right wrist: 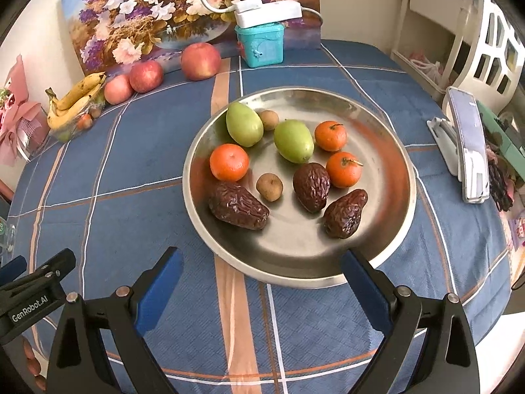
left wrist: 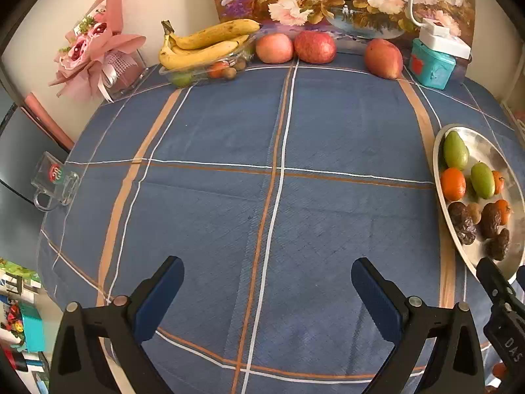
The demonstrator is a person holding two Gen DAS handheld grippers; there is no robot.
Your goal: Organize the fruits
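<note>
Left wrist view: left gripper [left wrist: 267, 282] spread wide, empty, above the blue checked cloth of the desk [left wrist: 213, 131]. Far edge lined with bananas [left wrist: 205, 44] on a clear tray [left wrist: 197, 72], then three red fruits, a teal box [left wrist: 431, 65] at the end. Metal plate [left wrist: 492, 151] at the right edge.

Right wrist view: right gripper [right wrist: 262, 274] wide open, holding nothing, just short of the plate's near rim. On the plate: two green fruits, three tangerines, three wrinkled dark dates [right wrist: 238, 205], two small brown fruits.
</note>
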